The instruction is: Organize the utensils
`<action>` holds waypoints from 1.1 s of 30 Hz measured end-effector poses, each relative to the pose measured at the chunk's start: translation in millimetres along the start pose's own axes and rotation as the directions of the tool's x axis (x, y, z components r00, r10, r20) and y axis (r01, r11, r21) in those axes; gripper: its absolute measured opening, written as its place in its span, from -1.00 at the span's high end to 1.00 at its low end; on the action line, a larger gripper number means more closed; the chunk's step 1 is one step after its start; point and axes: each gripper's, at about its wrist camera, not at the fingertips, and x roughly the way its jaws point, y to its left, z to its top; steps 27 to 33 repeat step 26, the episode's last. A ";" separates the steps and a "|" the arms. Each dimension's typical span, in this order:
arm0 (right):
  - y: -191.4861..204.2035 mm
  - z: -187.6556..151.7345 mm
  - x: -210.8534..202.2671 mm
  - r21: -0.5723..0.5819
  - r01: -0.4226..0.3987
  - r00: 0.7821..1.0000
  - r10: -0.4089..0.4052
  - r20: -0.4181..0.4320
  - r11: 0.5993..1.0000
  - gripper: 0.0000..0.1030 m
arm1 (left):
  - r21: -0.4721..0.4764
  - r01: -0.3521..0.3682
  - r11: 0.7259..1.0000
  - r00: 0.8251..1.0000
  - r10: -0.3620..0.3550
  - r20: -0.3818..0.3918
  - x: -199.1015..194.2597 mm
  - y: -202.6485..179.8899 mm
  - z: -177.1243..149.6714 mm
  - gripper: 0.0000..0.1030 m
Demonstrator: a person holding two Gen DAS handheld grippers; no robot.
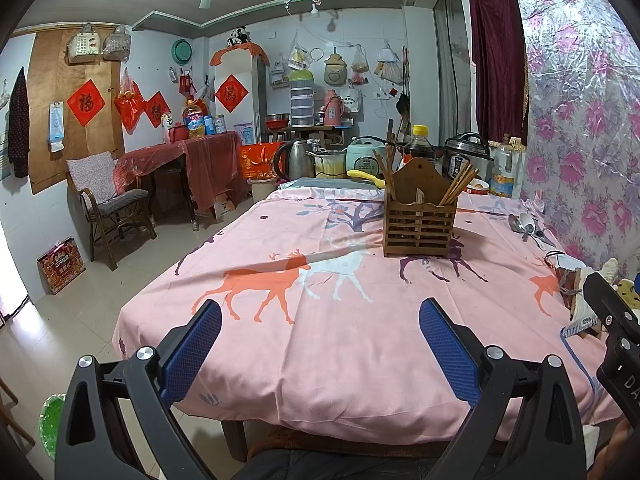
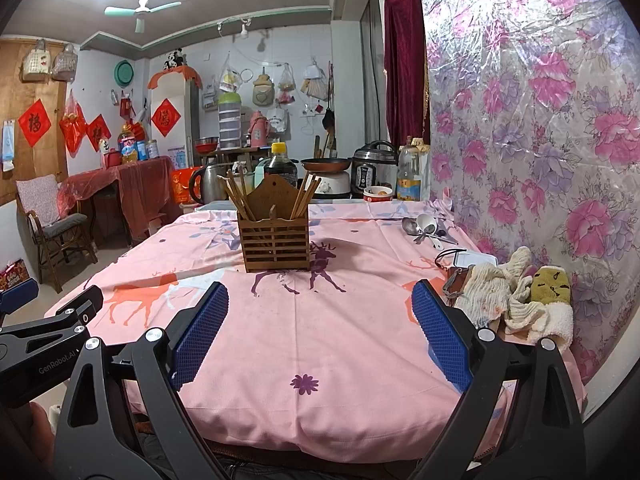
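Note:
A slatted wooden utensil holder [image 1: 419,216] [image 2: 274,238] stands upright mid-table with wooden chopsticks [image 1: 458,186] [image 2: 304,196] sticking out of both its side compartments. A small pile of spoons [image 1: 528,226] [image 2: 426,230], metal and white, lies on the cloth by the right wall, beyond the holder. My left gripper [image 1: 320,312] hovers open over the table's near edge with nothing between its blue pads. My right gripper [image 2: 320,296] is also open and empty, near the front edge, well short of the holder and the spoons.
The table wears a pink deer-print cloth [image 2: 320,340]. Rags and towels [image 2: 520,296] and a small white case [image 2: 472,258] lie at the right by the floral wall. Kettle [image 1: 300,158], cookers and bottles crowd the far end. A chair [image 1: 112,208] stands left on the floor.

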 end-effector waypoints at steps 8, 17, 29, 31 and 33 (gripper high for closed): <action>0.3 -0.1 -0.3 0.000 0.001 1.000 -0.001 0.000 1.000 -0.74 | -0.002 0.001 1.000 1.000 -0.001 -0.001 0.0 -0.3 0.2 -0.89; 0.2 0.2 -0.3 0.000 0.000 1.000 0.000 -0.001 1.000 -0.74 | -0.002 0.001 1.000 1.000 -0.001 0.000 -0.2 0.2 0.3 -0.89; 0.3 0.8 -0.5 -0.001 0.001 1.000 -0.001 -0.001 1.000 -0.74 | -0.004 -0.006 1.000 1.000 0.006 -0.001 0.3 -2.0 -4.9 -0.89; 0.3 0.8 -0.5 -0.001 0.001 1.000 -0.001 -0.001 1.000 -0.74 | -0.004 -0.006 1.000 1.000 0.006 -0.001 0.3 -2.0 -4.9 -0.89; 0.3 0.8 -0.5 -0.001 0.001 1.000 -0.001 -0.001 1.000 -0.74 | -0.004 -0.006 1.000 1.000 0.006 -0.001 0.3 -2.0 -4.9 -0.89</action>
